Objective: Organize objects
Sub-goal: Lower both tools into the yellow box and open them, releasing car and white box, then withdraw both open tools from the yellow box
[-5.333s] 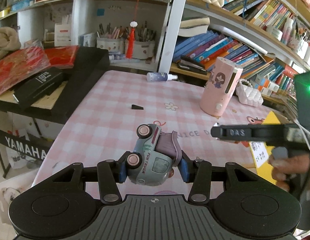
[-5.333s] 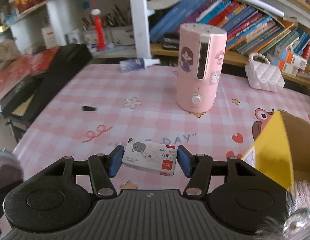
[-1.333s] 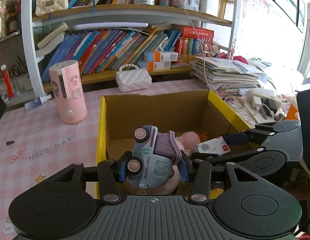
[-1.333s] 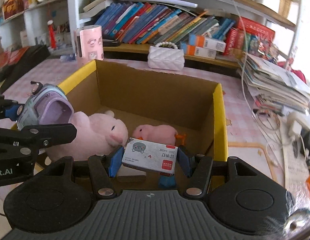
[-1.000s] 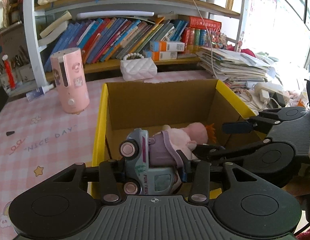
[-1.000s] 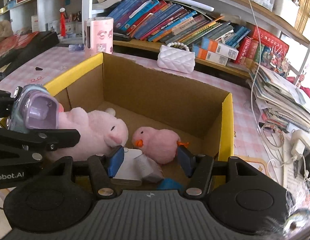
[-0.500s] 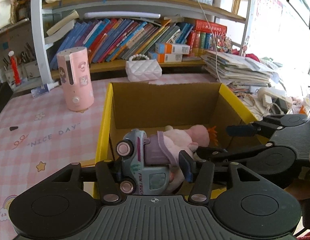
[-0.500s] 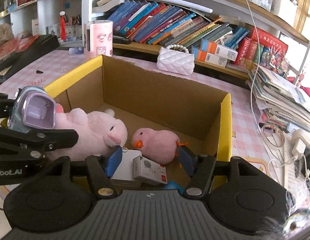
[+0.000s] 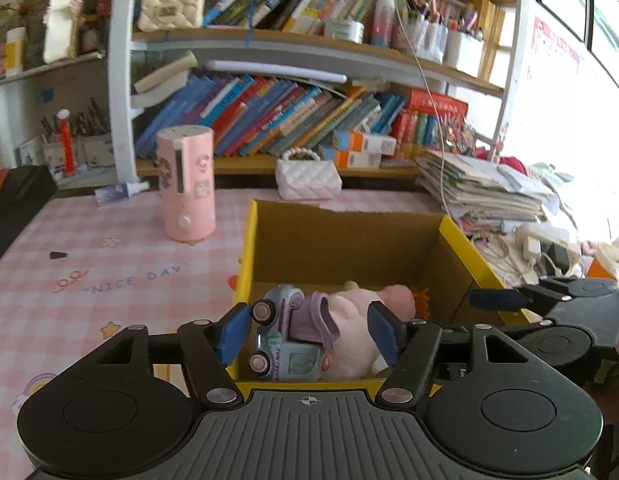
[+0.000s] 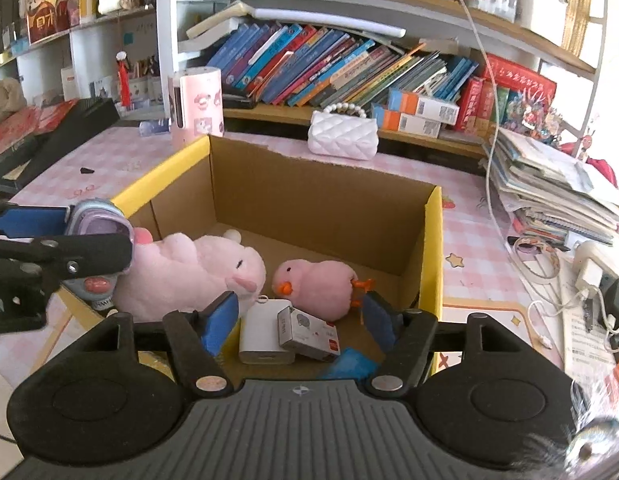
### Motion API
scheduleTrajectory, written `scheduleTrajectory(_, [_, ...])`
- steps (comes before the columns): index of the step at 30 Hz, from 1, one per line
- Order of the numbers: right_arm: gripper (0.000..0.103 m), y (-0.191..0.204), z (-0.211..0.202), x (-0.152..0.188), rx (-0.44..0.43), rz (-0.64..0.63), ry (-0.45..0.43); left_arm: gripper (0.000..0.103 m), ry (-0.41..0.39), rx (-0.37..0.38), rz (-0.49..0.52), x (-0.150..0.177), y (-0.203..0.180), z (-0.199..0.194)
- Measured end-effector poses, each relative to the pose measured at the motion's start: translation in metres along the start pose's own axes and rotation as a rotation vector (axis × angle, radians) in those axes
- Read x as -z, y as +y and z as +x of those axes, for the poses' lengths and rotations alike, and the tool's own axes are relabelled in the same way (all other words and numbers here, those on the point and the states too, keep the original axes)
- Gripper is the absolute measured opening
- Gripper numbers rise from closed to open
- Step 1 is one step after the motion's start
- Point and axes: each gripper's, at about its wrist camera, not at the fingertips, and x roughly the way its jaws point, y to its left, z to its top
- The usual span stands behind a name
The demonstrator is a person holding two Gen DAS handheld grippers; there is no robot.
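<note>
Toy car (image 9: 290,336) lower half hidden behind box wall (image 9: 309,384); blue item (image 10: 349,362) mostly hidden, unidentifiable.

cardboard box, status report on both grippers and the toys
Left gripper opening, toy car released onto pink plush. Right gripper opening, small carton dropped in cardboard box. Nothing in the way.

The left hand-held gripper (image 9: 307,334), which a moment ago clamped the toy truck (image 9: 287,336), is opening its jaws and its pads stand clear of it; the truck now lies on its side in the cardboard box (image 9: 341,236), against the pink plush pig (image 9: 351,330); the right hand-held gripper (image 10: 299,320) is opening too, and the small staple box (image 10: 309,334) it held has dropped below its fingers beside the white block (image 10: 261,338); both sit higher over the box than before.
</note>
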Motion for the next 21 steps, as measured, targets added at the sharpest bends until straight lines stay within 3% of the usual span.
scheduleTrajectory(14, [0.067,0.037,-0.045,0.012,0.111,0.072,-0.067,0.069,-0.052,-0.005,-0.018,0.020,0.036,-0.055])
scheduleTrajectory(21, [0.068,0.070,-0.066,0.020,0.115,0.115,-0.072,0.069,-0.054,-0.035,-0.025,0.034,0.060,-0.082])
